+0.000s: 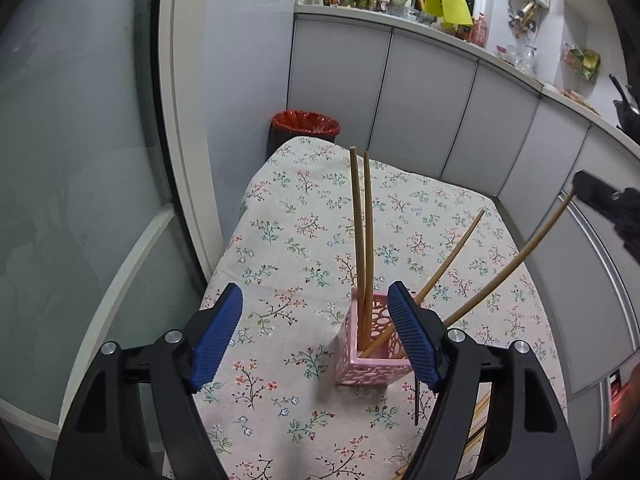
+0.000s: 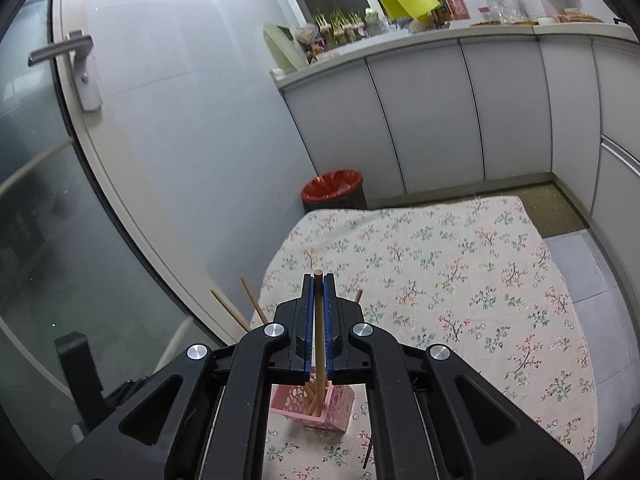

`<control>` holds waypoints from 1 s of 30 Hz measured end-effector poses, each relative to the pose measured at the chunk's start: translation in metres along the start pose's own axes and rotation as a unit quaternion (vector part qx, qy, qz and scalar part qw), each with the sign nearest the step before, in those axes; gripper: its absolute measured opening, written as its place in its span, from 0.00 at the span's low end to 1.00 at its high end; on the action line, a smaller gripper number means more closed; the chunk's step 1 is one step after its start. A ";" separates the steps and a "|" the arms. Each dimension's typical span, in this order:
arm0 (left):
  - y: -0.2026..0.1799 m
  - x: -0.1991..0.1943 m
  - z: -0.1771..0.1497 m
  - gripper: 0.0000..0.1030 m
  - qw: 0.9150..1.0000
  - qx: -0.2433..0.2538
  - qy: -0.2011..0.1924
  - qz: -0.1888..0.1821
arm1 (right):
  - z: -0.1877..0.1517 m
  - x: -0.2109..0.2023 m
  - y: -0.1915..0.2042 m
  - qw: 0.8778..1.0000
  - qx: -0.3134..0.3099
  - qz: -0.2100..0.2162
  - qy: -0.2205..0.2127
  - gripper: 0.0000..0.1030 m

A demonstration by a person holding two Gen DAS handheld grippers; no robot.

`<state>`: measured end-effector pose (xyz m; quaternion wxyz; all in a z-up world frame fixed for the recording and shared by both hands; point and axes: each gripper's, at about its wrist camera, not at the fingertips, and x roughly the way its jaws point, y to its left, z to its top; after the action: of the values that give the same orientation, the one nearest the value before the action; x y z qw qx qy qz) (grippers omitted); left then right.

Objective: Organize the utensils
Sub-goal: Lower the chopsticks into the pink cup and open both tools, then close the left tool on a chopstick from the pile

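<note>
A person is sorting chopsticks into a pink holder [image 1: 370, 350] that is standing on a table covered with a flowered cloth [image 1: 304, 240], near its left edge. Three wooden chopsticks are already resting in the holder: an upright pair [image 1: 362, 240] leaning together and a third [image 1: 440, 270] slanting off to the right. The right gripper [image 2: 319, 280] is clamping a fourth chopstick [image 2: 319, 340] tight between its blue pads, and the stick's lower end is dipping into the holder's open top; in the left wrist view the same stick is running from the holder up to the black tongs at the right edge. The left gripper [image 1: 316, 340] is hovering low beside the holder with its jaws spread wide and nothing between them, its right pad in front of the holder's corner. More chopsticks [image 1: 478, 428] are lying on the cloth at the near right, and a dark thin stick [image 1: 417, 400] is lying just beside the holder.

The step in hand looks to be seating the fourth chopstick. The next move probably calls for loosening the right pads so the stick drops in cleanly, without tipping the light holder, then fetching another from the cloth.
</note>
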<state>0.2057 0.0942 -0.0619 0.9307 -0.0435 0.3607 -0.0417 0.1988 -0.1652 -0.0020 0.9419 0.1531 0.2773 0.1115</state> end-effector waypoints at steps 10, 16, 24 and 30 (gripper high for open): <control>-0.012 0.004 -0.002 0.80 1.000 0.008 0.016 -0.012 | -0.010 0.023 -0.005 0.999 0.004 -0.004 0.038 0.38; -0.023 0.004 -0.009 0.84 0.999 0.026 0.028 -0.021 | -0.005 -0.002 -0.017 1.000 -0.009 -0.009 0.024 0.56; -0.049 0.002 -0.019 0.91 0.997 0.054 0.040 -0.037 | -0.014 -0.023 -0.056 0.998 -0.013 -0.054 0.042 0.81; -0.074 0.005 -0.033 0.92 0.993 0.086 0.060 -0.046 | -0.030 -0.027 -0.089 0.993 0.001 -0.104 0.061 0.93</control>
<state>0.1837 0.0182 -0.0819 0.9048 0.0233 0.4086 -0.1176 0.1707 -0.2488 -0.0437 0.9295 0.1170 0.3492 0.0219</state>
